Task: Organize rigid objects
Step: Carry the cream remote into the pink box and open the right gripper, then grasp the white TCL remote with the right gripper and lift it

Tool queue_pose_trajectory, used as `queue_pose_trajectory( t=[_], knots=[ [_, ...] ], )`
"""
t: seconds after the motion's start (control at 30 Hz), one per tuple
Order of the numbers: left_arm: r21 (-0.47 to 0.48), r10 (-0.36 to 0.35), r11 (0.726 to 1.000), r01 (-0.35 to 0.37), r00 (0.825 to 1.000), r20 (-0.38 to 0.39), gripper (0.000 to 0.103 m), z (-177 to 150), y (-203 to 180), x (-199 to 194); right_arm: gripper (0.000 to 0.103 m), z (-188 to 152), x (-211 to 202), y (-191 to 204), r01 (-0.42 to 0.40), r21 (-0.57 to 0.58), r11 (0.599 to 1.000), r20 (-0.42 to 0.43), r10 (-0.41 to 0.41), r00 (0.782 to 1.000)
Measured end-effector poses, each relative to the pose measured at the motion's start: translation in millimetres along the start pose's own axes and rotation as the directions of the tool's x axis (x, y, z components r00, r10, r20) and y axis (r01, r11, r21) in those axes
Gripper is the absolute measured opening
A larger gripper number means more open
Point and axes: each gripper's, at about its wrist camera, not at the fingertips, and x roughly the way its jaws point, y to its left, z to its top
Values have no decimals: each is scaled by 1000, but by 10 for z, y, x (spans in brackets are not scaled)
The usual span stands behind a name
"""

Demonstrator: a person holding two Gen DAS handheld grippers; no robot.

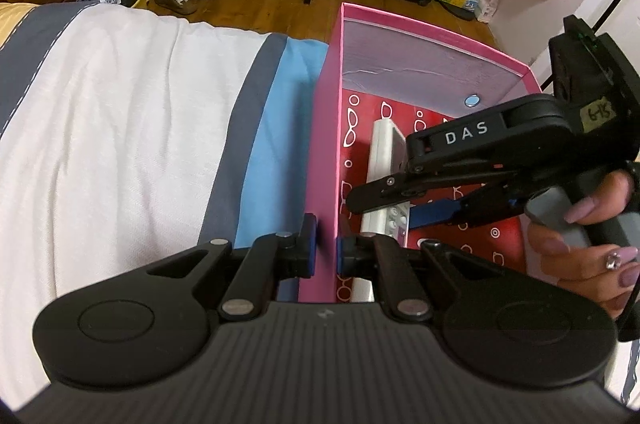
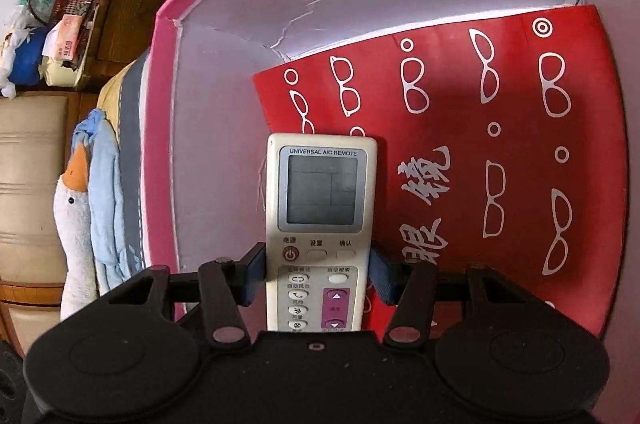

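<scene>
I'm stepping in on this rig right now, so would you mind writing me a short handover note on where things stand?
Left gripper: shut on the near wall of the pink box, steadying it on the bed.
Right gripper: shut on the white A/C remote, lowered inside the box, screen facing up.
Box contents: a red card printed with glasses lining the bottom; the remote sits over its left edge, beside the box's left wall.
Done: remote carried into the box.
Left: release the remote, withdraw the right gripper, then let go of the box wall. Whether more items remain to be packed is not visible.
</scene>
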Motion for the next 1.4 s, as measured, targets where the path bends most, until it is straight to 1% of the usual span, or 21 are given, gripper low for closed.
queue_pose_trajectory(
  t=[0.13, 0.23, 0.3, 0.37, 0.5, 0.63, 0.7, 0.77, 0.83, 0.9, 0.93, 1.0, 1.03, 1.07, 1.13, 1.17, 1.23, 1.27, 1.3, 1.33, 1.4],
  knots=[
    [6, 13, 1000, -13, 1000, 9, 7, -8, -25, -11, 63, 21, -84, -78, -79, 32, 996, 0, 79, 997],
    [10, 14, 1000, -14, 1000, 21, 7, -4, -29, -25, 63, -50, -359, -112, -115, 33, 993, 34, 114, 993],
    [3, 9, 1000, -9, 1000, 24, 7, 1, -12, -30, 63, -126, -593, -88, -142, -7, 990, 66, 142, 988],
    [-4, 10, 1000, -10, 1000, 22, 7, 15, 4, -20, 64, -244, -855, -31, -146, -86, 986, 104, 155, 982],
    [3, 39, 999, -39, 999, 25, 6, 7, -37, -19, 64, -568, -1415, 26, -91, -285, 954, 201, 152, 968],
    [6, 67, 998, -67, 997, 28, 6, 19, -78, -14, 64, -901, -1936, -112, 57, -414, 908, 336, 94, 937],
    [3, 74, 997, -75, 997, 32, 6, 25, -87, -16, 64, -1061, -2099, -187, 194, -473, 859, 410, 20, 912],
    [-27, 57, 998, -56, 997, 45, 6, 41, -52, -8, 64, -1175, -2193, -311, 329, -495, 805, 476, -66, 877],
    [-55, 40, 998, -37, 998, 41, 6, 52, 5, 9, 64, -1269, -2225, -471, 398, -528, 750, 489, -115, 865],
    [-61, 32, 998, -29, 999, 37, 7, 56, 17, 7, 64, -1342, -2168, -635, 456, -575, 680, 490, -160, 857],
    [-61, 34, 998, -32, 999, 35, 7, 57, 11, 12, 64, -1369, -2125, -702, 474, -601, 644, 487, -175, 856],
    [-55, 40, 998, -39, 999, 33, 7, 63, -8, 17, 64, -1423, -2021, -833, 521, -648, 556, 498, -208, 842],
    [-56, 44, 998, -42, 999, 30, 7, 68, -15, 17, 64, -1447, -1942, -857, 531, -681, 504, 492, -221, 842],
    [-56, 46, 997, -44, 999, 29, 7, 70, -25, 21, 64, -1454, -1891, -893, 525, -714, 464, 474, -231, 849],
    [-56, 51, 997, -49, 998, 27, 7, 68, -34, 23, 66, -1484, -1783, -912, 480, -795, 371, 404, -267, 875],
    [-54, 53, 997, -51, 998, 26, 6, 72, -39, 25, 69, -1494, -1723, -919, 456, -832, 316, 374, -288, 882],
    [-53, 55, 997, -54, 998, 24, 6, 77, -47, 25, 73, -1548, -1578, -893, 422, -886, 193, 349, -323, 880],
    [-52, 58, 997, -57, 998, 23, 6, 77, -52, 24, 73, -1541, -1524, -875, 409, -900, 148, 342, -342, 875],
    [-51, 60, 997, -59, 998, 22, 6, 80, -56, 24, 73, -1517, -1464, -870, 392, -912, 118, 327, -365, 872],
    [-51, 61, 997, -60, 998, 21, 6, 82, -55, 22, 73, -1483, -1425, -861, 375, -921, 108, 310, -382, 870],
    [-59, 62, 996, -61, 998, 19, 7, 84, -47, 26, 72, -1373, -1368, -847, 336, -935, 112, 267, -403, 875]
  ],
)
